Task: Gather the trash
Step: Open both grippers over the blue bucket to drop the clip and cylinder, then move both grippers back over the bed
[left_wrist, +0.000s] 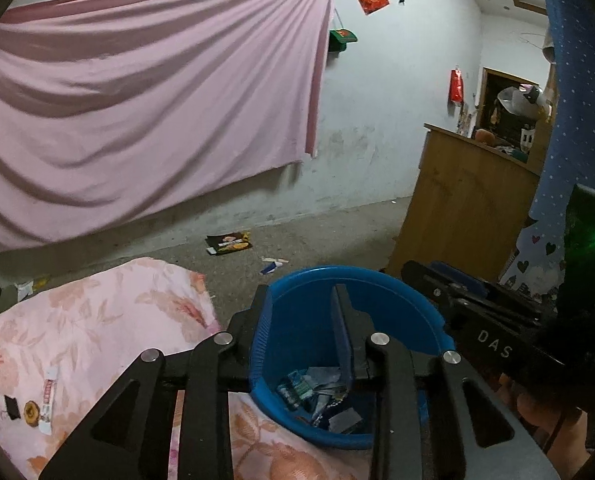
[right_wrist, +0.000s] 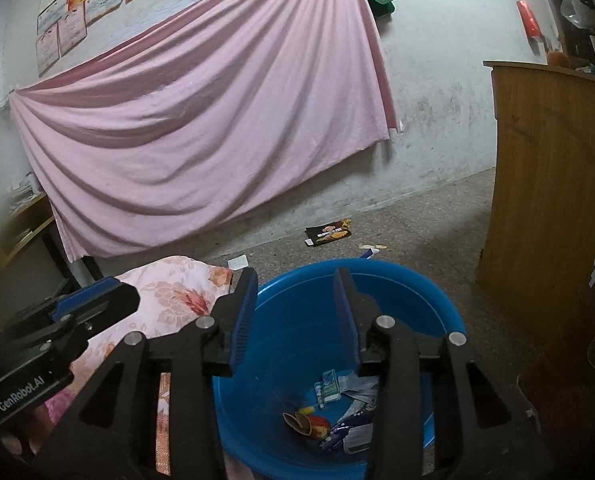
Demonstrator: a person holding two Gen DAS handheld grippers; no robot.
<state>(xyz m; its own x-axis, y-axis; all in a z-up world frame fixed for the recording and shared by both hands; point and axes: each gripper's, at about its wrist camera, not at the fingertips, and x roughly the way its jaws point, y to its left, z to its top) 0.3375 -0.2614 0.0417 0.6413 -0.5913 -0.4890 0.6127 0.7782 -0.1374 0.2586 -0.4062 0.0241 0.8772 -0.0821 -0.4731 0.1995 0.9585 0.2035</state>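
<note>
Round blue plastic basin (right_wrist: 401,280) sits on the floor beside floral bedding (left_wrist: 97,320), crumpled wrappers (right_wrist: 337,416) heaped at its bottom; above it the left gripper (left_wrist: 303,296) and right gripper (right_wrist: 295,280) hang part open, both empty.

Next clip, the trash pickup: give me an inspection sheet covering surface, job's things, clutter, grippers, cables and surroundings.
Surface: speckled floor; floral quilt at left.
Job's things: blue basin with wrappers inside; dark snack packet and small wrapper on the floor; white wrapper on the quilt.
Clutter: black clip and round biscuit on the quilt.
Grippers: left gripper and right gripper above the basin, open, nothing between them.
Cables: nothing seen.
Surroundings: pink sheet on the wall, wooden cabinet at right.
</note>
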